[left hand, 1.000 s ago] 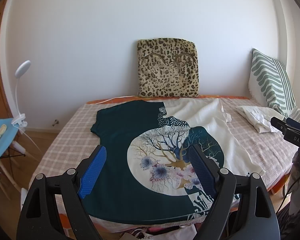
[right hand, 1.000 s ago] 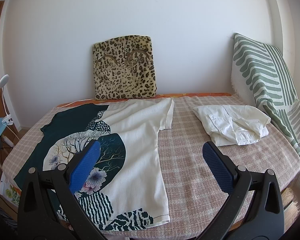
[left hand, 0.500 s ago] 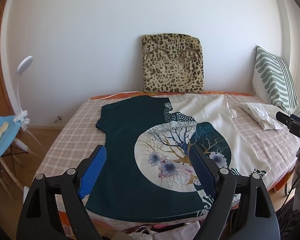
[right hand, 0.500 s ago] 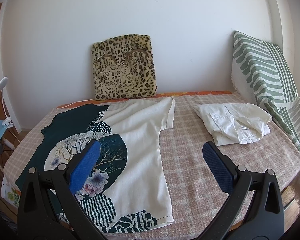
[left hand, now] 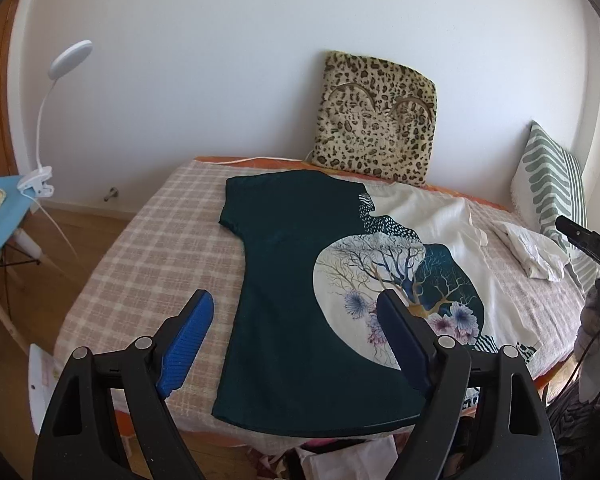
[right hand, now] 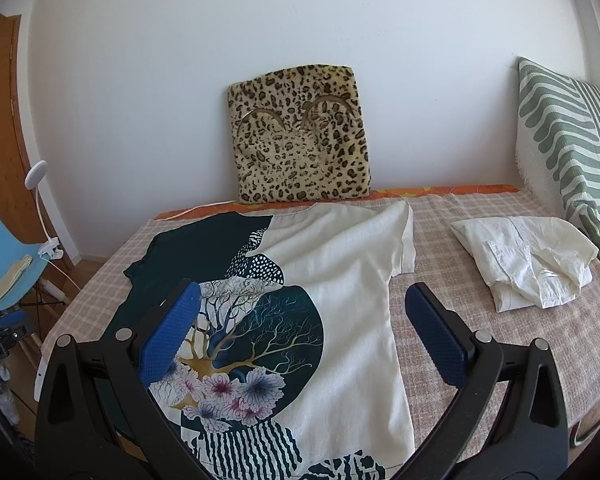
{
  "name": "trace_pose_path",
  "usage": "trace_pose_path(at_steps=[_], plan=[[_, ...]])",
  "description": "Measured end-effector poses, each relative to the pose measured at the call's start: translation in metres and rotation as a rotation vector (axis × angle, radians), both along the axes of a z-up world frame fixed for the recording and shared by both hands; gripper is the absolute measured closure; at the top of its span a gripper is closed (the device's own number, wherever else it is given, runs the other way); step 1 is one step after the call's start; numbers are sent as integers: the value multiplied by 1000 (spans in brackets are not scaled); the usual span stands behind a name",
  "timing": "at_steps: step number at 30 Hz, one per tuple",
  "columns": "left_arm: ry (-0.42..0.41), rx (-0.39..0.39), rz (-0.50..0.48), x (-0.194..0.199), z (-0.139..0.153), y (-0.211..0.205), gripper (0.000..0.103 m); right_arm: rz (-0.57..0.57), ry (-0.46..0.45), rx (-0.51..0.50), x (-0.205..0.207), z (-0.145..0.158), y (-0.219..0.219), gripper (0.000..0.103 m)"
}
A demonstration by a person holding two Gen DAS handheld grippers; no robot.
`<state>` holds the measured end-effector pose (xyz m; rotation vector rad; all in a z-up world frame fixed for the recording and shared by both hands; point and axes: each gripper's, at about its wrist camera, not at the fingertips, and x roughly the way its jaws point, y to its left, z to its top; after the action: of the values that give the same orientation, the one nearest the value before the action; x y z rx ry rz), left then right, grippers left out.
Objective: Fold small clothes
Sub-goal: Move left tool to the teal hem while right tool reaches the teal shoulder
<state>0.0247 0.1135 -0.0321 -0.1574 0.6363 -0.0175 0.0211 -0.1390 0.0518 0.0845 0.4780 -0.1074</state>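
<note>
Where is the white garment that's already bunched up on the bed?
In the right wrist view the white garment lies on the checked bedspread, right of the printed T-shirt, just before the green striped pillow.

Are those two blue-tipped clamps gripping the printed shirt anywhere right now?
No, nothing is held. The left hand-held gripper, its jaws closing slightly, and the right hand-held gripper both hang open above the T-shirt.

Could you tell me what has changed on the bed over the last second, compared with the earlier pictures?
Only the views shifted: the left gripper swung toward the T-shirt's dark side and its jaws are closing slightly, with nothing between them. The right gripper eased closer, open and empty. T-shirt, folded white garment and cushions lie unmoved.
</note>
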Motion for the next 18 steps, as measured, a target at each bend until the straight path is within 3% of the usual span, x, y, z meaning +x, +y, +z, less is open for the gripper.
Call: trace_pose_path(at_steps=[6,9,12,18], plan=[[110,-64,-1,10,-32,22,37,128,14,-86,52,18,38,0],[165,-94,-17,15,-49,29,49,178,8,-69,78,24,54,0],[218,-119,-21,18,-64,35,50,230,28,-19,111,25,68,0],[276,-138,-23,18,-85,44,56,351,161,-10,184,19,117,0]])
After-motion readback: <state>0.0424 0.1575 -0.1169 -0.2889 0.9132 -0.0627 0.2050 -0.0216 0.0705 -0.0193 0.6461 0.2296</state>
